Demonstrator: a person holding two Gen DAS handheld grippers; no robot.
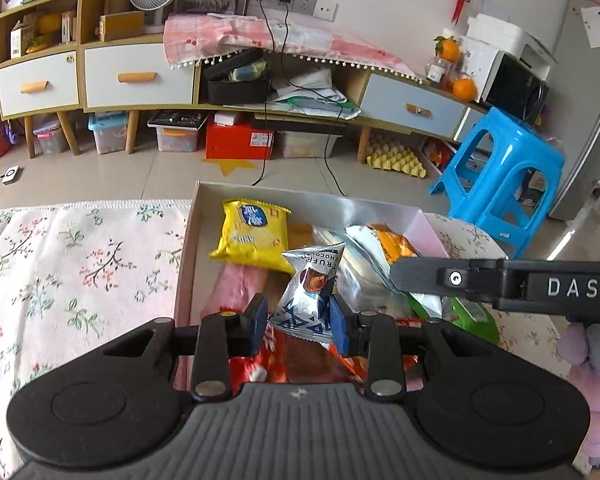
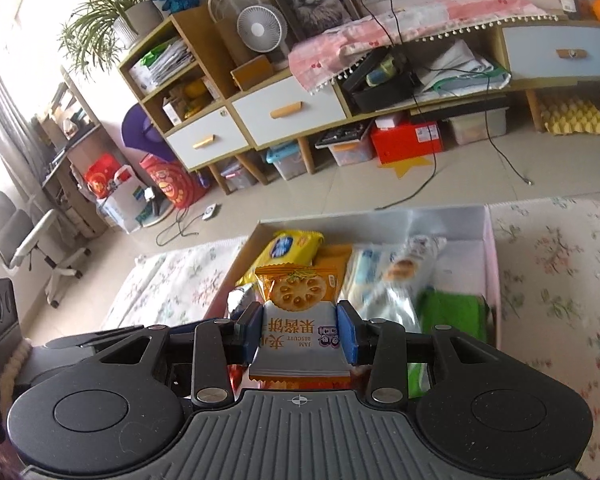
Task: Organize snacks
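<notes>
A shallow open box (image 1: 192,240) (image 2: 490,248) lies on a floral cloth with several snack packets in it. My left gripper (image 1: 300,322) is shut on a silver-blue chocolate truffle packet (image 1: 310,300), held above the box. My right gripper (image 2: 300,330) is shut on an orange-and-white jam biscuit packet (image 2: 298,320), also over the box. In the left wrist view the other gripper's black finger (image 1: 428,276) reaches in from the right. A yellow biscuit bag (image 1: 252,236) (image 2: 290,250) lies at the box's far left, and a green packet (image 2: 450,316) at its right.
The floral cloth (image 1: 68,280) (image 2: 556,280) spreads on both sides of the box. A blue plastic stool (image 1: 504,176) stands beyond the box on the right. A long cabinet with drawers (image 1: 136,80) lines the far wall, with storage bins and cables on the tiled floor.
</notes>
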